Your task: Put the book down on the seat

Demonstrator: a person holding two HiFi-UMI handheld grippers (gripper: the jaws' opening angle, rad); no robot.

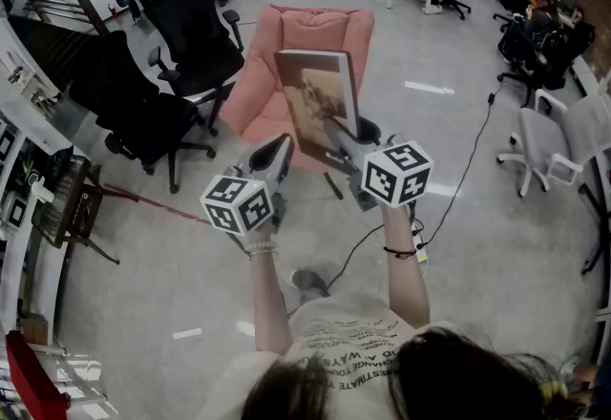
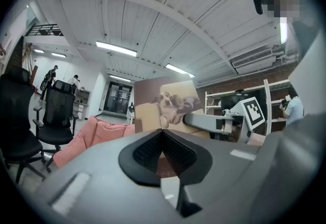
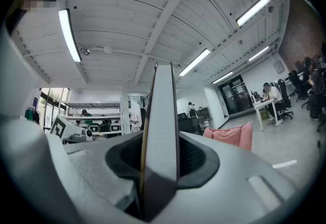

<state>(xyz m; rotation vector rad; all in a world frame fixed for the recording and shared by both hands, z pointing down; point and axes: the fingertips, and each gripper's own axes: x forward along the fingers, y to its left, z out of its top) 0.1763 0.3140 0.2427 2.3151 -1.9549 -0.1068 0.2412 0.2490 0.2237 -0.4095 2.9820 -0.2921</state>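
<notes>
One book (image 1: 320,98) upright, lower edge pinched in right tongs (image 1: 336,134), near pink seat (image 1: 256,89); left tongs (image 1: 281,145) pressed together, empty.

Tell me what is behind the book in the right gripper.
The pink seat is behind the book, which the right gripper holds upright. The book hides the seat's middle.

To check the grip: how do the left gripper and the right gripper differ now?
The right gripper clamps the upright book; the left gripper holds nothing. The right gripper's jaws stand apart round it; the left gripper's are together. Both point toward the pink seat.
</notes>
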